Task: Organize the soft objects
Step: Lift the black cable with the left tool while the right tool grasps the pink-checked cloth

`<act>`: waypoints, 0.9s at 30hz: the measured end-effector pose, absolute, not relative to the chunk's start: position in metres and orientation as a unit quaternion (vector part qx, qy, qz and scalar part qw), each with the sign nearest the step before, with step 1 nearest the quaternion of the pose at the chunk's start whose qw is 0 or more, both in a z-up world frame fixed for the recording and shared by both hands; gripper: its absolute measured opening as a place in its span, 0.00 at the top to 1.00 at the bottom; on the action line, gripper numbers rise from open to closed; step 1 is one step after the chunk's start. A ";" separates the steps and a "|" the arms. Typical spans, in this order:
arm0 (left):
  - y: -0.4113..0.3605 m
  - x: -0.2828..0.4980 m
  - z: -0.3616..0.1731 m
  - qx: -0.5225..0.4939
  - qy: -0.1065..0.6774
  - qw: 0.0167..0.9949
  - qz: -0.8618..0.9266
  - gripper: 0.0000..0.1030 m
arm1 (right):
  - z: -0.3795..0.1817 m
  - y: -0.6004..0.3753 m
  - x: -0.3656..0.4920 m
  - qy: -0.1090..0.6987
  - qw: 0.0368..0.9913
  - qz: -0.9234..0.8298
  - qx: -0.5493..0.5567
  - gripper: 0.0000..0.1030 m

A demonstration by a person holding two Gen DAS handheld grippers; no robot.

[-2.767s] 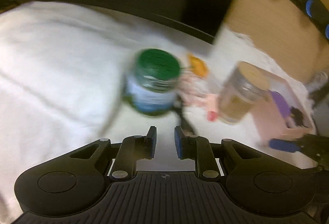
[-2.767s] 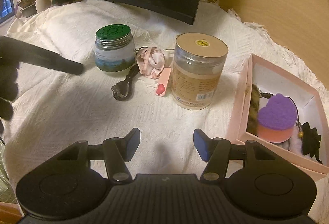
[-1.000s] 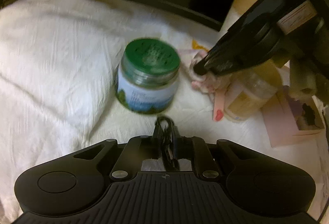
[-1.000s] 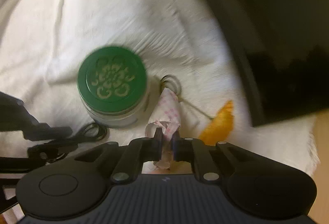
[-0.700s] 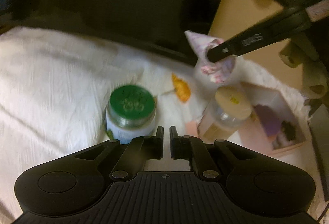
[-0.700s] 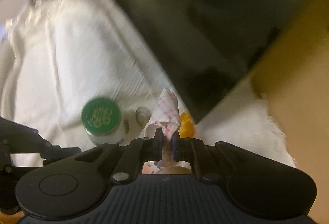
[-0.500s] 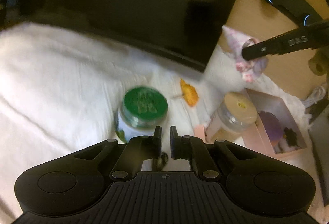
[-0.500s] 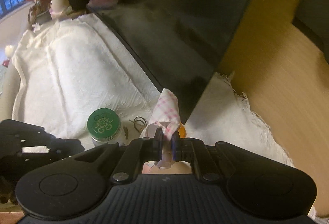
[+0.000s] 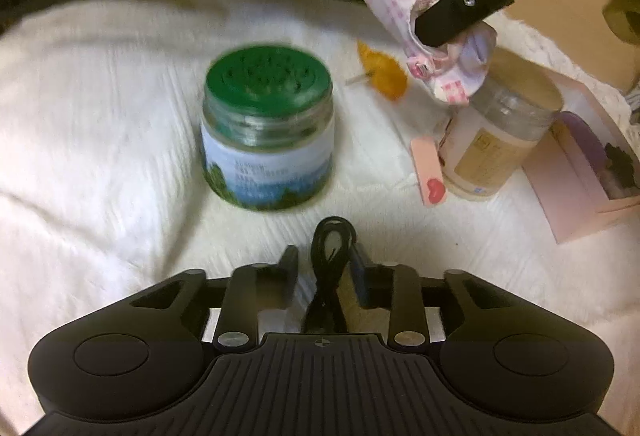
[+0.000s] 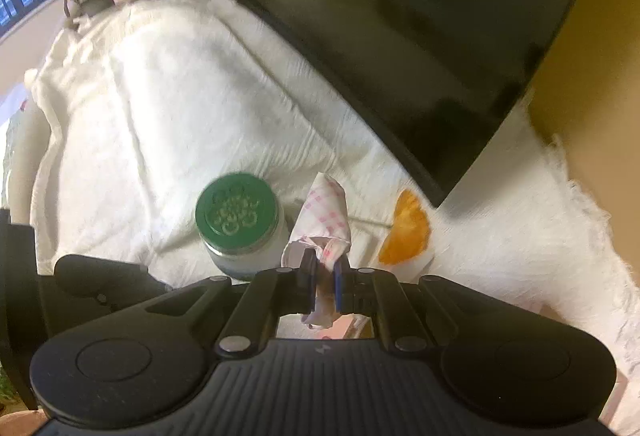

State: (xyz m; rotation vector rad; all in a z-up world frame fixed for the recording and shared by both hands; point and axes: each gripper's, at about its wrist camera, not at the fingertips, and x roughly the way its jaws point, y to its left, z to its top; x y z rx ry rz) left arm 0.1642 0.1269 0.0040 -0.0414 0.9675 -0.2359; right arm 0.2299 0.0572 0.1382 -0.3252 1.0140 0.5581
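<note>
My right gripper (image 10: pixel 323 286), which pinched the pink checked cloth (image 10: pixel 324 224) off the white blanket (image 9: pixel 100 115), now holds it in the air. My left gripper (image 9: pixel 326 268) is opening around the black cord (image 9: pixel 332 240), seemingly letting go.

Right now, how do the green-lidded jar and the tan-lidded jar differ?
The green-lidded jar looks squat, with a blue-and-green label; the tan-lidded jar looks taller, with a beige label. The green-lidded one stands alone; a pink tag lies against the tan-lidded one. Both stand upright on the white cloth.
</note>
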 end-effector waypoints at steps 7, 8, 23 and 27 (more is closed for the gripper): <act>0.119 0.168 0.005 0.005 0.471 0.876 -0.106 0.69 | 0.127 0.055 0.233 0.485 0.821 0.259 -0.154 0.92; 0.118 0.169 0.005 0.007 0.471 0.876 -0.106 0.69 | 0.126 0.054 0.233 0.485 0.821 0.259 -0.154 0.92; 0.103 0.149 0.076 0.007 0.386 0.914 -0.122 0.90 | 0.188 0.014 0.207 0.411 0.868 0.253 -0.113 0.92; 0.088 0.152 0.117 0.013 0.344 0.929 -0.135 0.90 | 0.206 -0.009 0.191 0.390 0.882 0.244 -0.100 0.92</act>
